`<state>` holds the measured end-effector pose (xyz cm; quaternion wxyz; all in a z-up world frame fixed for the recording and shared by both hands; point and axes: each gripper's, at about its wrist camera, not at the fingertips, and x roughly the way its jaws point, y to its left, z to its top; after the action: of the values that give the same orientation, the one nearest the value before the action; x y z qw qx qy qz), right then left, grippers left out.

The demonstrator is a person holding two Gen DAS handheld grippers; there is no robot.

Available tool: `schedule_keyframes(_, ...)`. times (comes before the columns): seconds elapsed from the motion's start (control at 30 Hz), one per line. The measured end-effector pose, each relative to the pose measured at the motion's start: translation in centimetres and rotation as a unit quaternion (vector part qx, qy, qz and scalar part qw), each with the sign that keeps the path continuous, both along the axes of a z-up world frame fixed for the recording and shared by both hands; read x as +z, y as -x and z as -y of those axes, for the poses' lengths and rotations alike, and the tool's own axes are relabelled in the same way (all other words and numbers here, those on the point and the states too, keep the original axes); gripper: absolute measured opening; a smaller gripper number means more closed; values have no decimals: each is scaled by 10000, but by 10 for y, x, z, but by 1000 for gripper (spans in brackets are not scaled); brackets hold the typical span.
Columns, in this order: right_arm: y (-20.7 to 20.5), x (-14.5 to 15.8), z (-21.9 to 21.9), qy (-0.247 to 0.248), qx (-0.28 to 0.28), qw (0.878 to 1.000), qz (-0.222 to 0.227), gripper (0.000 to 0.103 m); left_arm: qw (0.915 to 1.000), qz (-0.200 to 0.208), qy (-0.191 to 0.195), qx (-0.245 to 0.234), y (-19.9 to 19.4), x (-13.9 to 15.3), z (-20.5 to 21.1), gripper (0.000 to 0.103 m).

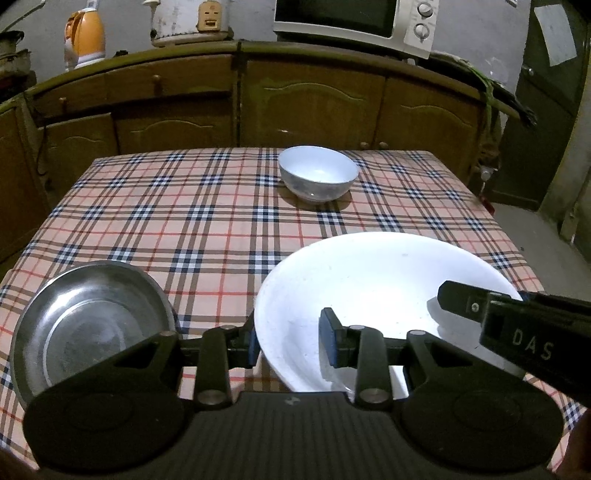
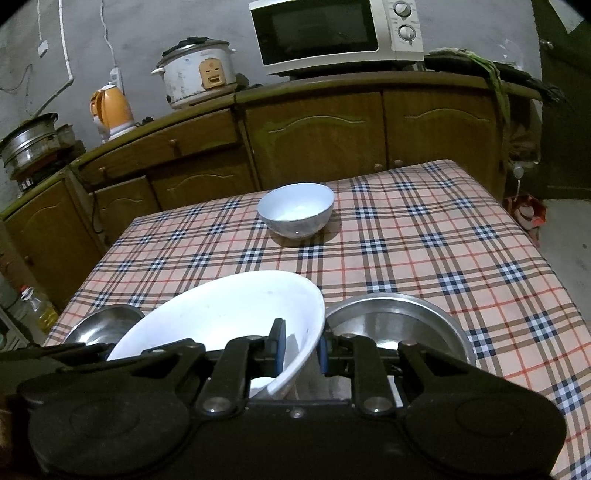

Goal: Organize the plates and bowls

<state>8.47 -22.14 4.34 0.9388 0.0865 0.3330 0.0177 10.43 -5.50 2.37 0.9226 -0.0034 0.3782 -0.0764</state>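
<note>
Gripping opposite sides of one wide white plate (image 1: pixel 354 288), both grippers are nearly closed on its rim. In the left wrist view the left gripper (image 1: pixel 291 345) has one pad outside the plate's left edge and the other inside the dish, the rim pinched between them. In the right wrist view the right gripper (image 2: pixel 301 350) stands closed down just as narrowly, its blue-edged pads clamped on the plate's (image 2: pixel 229 314) right rim. The right gripper's black finger also shows in the left wrist view, reaching in over the plate's right side.

The plate sits tilted over the near part of a table covered with a plaid tablecloth (image 1: pixel 207 221). Whether its underside touches the cloth cannot be told.

A steel plate (image 1: pixel 92 325) lies on the cloth just left of the white plate, and a second steel plate (image 2: pixel 399 325) lies just beside its right edge. A small white bowl (image 1: pixel 318 172) stands upright near the far edge of the table, well apart from the plates.

Behind the table runs a wooden cabinet (image 2: pixel 314 140) carrying a microwave (image 2: pixel 336 33), a rice cooker (image 2: pixel 199 74) and an orange kettle (image 2: pixel 112 107).
</note>
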Motion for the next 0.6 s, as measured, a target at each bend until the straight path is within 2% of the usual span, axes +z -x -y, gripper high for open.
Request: schedule_keyframes(0.6, 5, -8, 15, -72, -148, 9998, -74, 23, 9999, -41, -6, -162, 0, -4, 12, 34)
